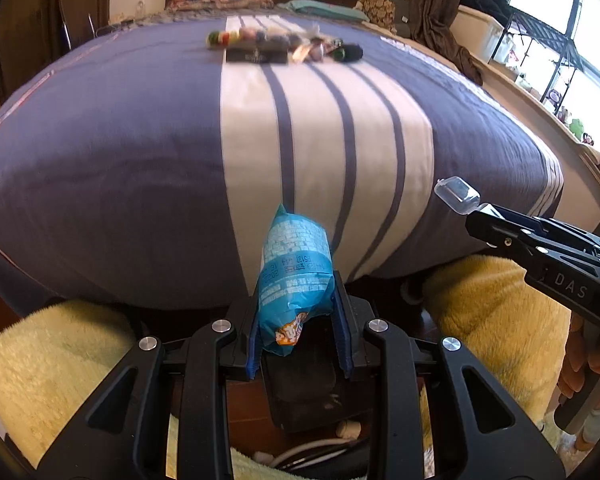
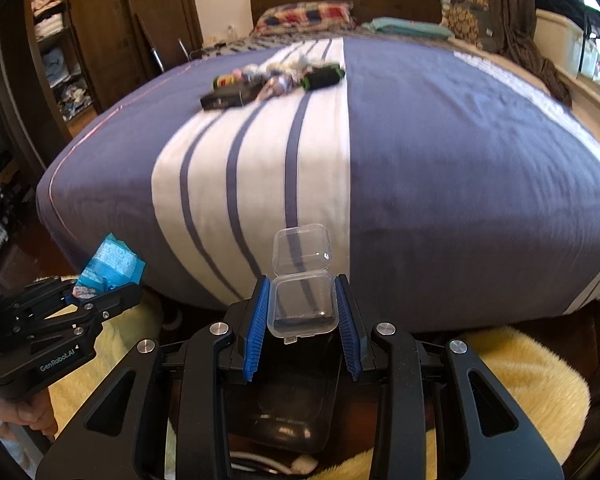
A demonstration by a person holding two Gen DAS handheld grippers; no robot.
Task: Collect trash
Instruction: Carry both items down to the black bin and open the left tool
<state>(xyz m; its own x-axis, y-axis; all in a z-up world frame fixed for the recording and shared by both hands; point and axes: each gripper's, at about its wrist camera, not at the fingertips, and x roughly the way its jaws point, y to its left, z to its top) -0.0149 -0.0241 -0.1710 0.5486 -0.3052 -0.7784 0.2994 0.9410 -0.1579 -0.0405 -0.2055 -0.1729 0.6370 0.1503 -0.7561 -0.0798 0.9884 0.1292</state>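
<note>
My left gripper (image 1: 298, 312) is shut on a blue snack wrapper (image 1: 294, 268), held upright near the foot of the bed; it also shows in the right wrist view (image 2: 108, 266). My right gripper (image 2: 303, 308) is shut on a small clear plastic box (image 2: 302, 296) with its lid hinged open; the box also shows in the left wrist view (image 1: 458, 194). Below each gripper is a dark bin (image 2: 292, 400), also in the left wrist view (image 1: 304, 396). A pile of more trash (image 1: 284, 44) lies far up the bed, also in the right wrist view (image 2: 276, 78).
The bed (image 1: 140, 152) has a purple and white striped cover. Yellow fluffy slippers or cushions (image 1: 48, 368) flank the bin on the floor. A wardrobe (image 2: 84, 40) stands at the left, a window shelf (image 1: 540, 64) at the right.
</note>
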